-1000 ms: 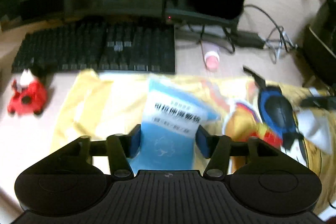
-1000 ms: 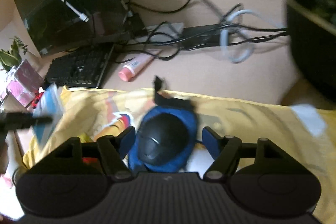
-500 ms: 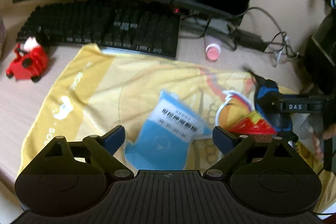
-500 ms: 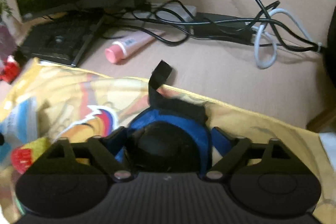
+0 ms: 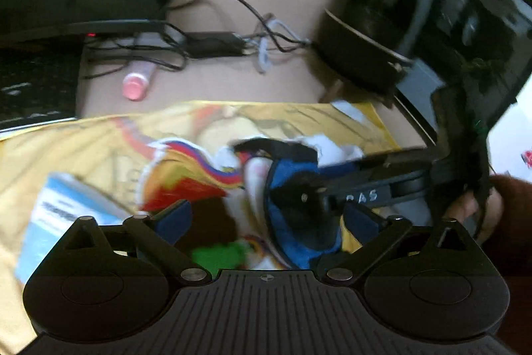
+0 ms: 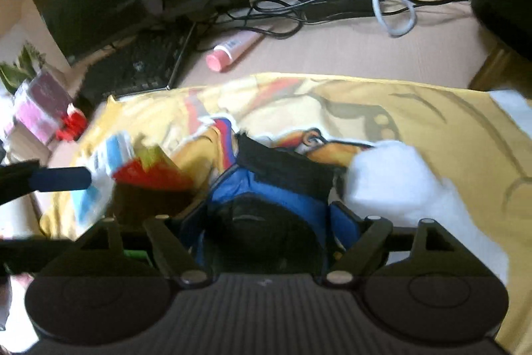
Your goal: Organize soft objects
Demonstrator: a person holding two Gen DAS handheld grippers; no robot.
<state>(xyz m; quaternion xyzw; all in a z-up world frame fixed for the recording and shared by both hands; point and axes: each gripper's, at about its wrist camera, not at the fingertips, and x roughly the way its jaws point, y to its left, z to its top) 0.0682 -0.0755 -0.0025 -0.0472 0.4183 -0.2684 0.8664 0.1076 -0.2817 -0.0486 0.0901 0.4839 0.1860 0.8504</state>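
Your right tongs [image 6: 266, 222] straddle the blue pouch [image 6: 266, 188], a soft blue fabric piece with a black domed centre and a black strap flap at its far edge. Both pads sit tight against its blue sides, so the tongs grip it at a fairly wide spread. The pouch rests on the yellow printed cloth [image 6: 432, 122] that covers the near part of the tabletop [image 6: 332, 55].

Just right of those tongs lies a white fluffy wad [image 6: 392, 182], touching the pouch's right edge. To their left sits a red and yellow packet [image 6: 149, 168], and beyond it a light blue packet [image 6: 113, 155] with white label panels.

Your left tongs [image 5: 266, 218] stand spread wide, their jaws having just been opening, with nothing pressed between the pads. The light blue packet [image 5: 63, 212] lies on the cloth off to their left, free of the pads. In front of them, between the fingers, you see the pouch [image 5: 292, 175] with the right tongs' arm across it; motion blur smears the detail here.

Beyond the cloth, a pink tube [image 6: 232, 49] lies on the bare tabletop among the cables [image 6: 332, 2].
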